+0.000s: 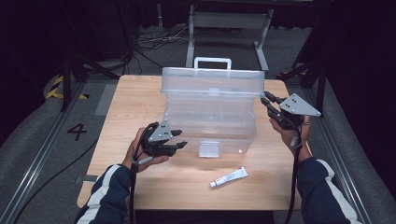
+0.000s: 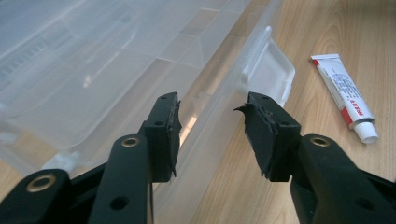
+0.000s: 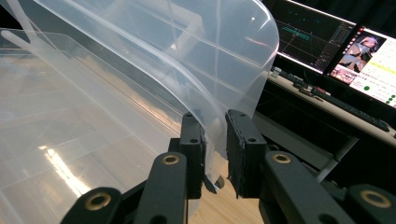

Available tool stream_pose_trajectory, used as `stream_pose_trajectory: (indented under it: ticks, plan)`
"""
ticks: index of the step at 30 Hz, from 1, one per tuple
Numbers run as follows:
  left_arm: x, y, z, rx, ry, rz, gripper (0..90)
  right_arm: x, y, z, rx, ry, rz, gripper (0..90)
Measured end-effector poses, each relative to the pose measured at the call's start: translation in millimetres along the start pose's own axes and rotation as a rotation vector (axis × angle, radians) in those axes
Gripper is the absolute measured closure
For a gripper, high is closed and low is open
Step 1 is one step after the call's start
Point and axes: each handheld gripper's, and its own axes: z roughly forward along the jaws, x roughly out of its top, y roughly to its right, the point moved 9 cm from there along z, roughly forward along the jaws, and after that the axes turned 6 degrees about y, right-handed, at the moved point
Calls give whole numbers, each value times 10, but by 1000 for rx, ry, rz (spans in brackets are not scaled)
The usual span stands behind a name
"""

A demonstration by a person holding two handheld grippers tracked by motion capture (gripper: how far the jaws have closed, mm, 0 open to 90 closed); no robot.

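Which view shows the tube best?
The left gripper view: the tube lies large on the wood beside the clear box, its white body, red band and cap plain, though the print is unreadable. The high view gives it small, in front of the box, near the table's front edge.

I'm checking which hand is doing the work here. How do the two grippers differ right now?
The right gripper has the raised lid's edge between its jaws, near the clear box's right corner; the left gripper holds nothing. The right gripper's jaws stand narrow, the left gripper's wider apart, beside the box's front latch. Both have black jaws.
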Motion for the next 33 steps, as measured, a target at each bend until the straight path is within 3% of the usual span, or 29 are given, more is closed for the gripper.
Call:
stream_pose_trajectory:
  ticks: [11, 20, 26, 28, 33]
  plan:
    - [-47, 29, 200, -21, -83, 34, 514, 106, 58, 54, -16, -12, 2, 788]
    - [-95, 13, 316, -25, -138, 31, 508, 147, 110, 112, -31, -23, 11, 797]
    - [-121, 21, 376, -25, -164, 24, 531, 180, 130, 155, -61, -14, 3, 808]
    - [-140, 0, 388, -8, -183, 14, 556, 192, 150, 174, -70, -12, 6, 810]
    - [-148, -31, 404, -5, -163, -5, 629, 223, 206, 244, -83, -18, 12, 820]
